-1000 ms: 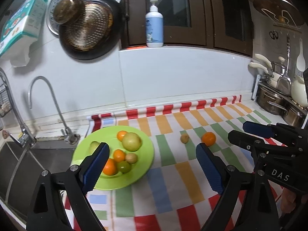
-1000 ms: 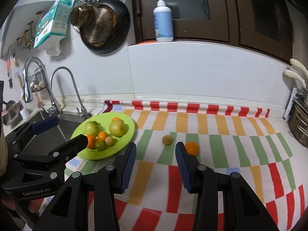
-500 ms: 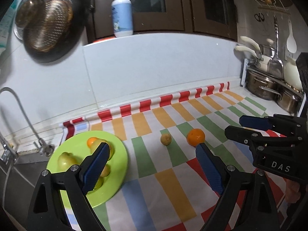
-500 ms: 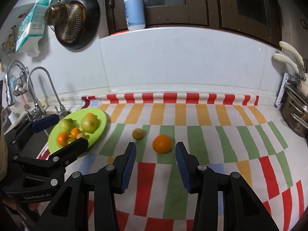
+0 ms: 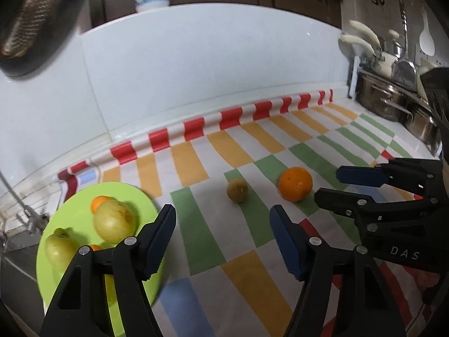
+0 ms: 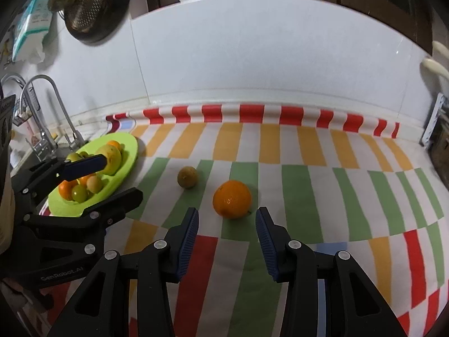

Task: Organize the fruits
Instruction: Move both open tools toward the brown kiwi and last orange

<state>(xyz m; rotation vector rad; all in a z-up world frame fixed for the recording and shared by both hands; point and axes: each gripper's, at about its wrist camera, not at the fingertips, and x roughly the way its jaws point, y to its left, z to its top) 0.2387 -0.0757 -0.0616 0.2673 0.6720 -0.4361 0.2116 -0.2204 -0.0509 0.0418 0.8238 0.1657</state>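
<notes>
An orange and a small brown kiwi lie loose on the striped cloth. The green plate at the left holds several fruits. My right gripper is open, with the orange just beyond its fingertips and untouched. In the left wrist view my left gripper has its jaws closing with nothing between them. The kiwi lies a little past its tips, the orange to the right of that, and the plate under its left finger. The right gripper reaches in from the right.
A sink with a faucet lies left of the plate. Steel pots and hanging utensils stand at the far right. A dark pan hangs on the white tiled wall behind the counter.
Both grippers have come down and closer to the loose fruit. The left view has swung from the plate towards the kiwi, and its jaws stand narrower. The right jaws kept their gap.
</notes>
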